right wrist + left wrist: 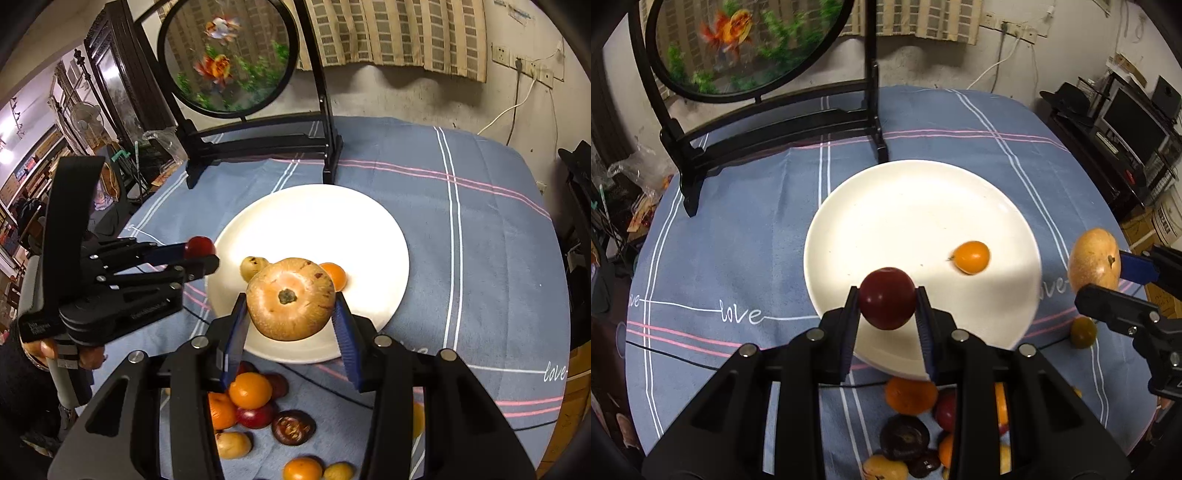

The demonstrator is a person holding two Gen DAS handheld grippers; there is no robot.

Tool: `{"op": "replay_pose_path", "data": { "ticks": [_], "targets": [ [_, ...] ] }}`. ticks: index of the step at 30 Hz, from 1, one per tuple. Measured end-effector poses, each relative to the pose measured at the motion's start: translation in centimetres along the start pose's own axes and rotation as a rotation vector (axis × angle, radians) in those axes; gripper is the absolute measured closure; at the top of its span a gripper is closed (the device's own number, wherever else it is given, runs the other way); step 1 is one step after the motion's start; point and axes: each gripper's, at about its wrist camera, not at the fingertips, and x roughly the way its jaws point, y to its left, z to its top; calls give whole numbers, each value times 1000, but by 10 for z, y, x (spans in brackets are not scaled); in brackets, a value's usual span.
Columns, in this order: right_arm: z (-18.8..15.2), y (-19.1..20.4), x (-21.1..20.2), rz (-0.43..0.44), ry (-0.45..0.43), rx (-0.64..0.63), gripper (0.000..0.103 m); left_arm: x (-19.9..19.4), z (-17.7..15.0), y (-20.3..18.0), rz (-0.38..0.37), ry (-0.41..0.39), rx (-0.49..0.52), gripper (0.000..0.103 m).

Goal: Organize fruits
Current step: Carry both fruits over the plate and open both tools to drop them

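Dark red and glossy, a small round fruit [887, 298] sits clamped between the blue ribbed pads of the left gripper [887, 295], hanging over the near rim of a white plate [886, 206]. Its skin is smooth, with a shallow dimple at the top. The right gripper [291, 301] is clamped on a larger tan fruit [291, 299], which is round and slightly flattened, matte, flecked with reddish marks, its dark calyx facing the camera; it hangs over the near part of the plate. From the left wrist view this tan fruit appears off the plate's right edge.

On the plate lies a small orange fruit [971, 257], oval and shiny; the right wrist view also shows a little yellowish speckled fruit [253, 267] beside it, both partly hidden behind the tan one. The plate is smooth glazed ceramic, resting on a blue woven tablecloth [738, 229] with white and pink stripes.

Below both grippers, near the table's front edge, a loose heap of fruits [258, 410] lies on the cloth: orange citrus, dark red and brownish-purple rounds, pale yellow ones. A round painted screen on a black stand [258, 144] stands behind the plate.
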Motion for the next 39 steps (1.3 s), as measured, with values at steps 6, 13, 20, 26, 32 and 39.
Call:
{"op": "replay_pose_path", "data": {
  "ticks": [6,13,20,26,32,39],
  "targets": [
    [19,-10,31,-9,17,18,58,20,14,-5,24,17,6,73],
    [34,-20,65,-26,47,34,58,38,24,-14,56,24,47,73],
    [46,-28,95,-54,82,59,58,62,27,-19,80,47,67,73],
    [52,-42,108,-64,89,102,58,67,27,-19,87,43,80,73],
    [60,-42,119,-78,106,96,58,76,28,-19,89,53,77,73],
    [65,-40,125,-77,116,77,58,82,29,-16,88,59,68,73]
  ]
}}
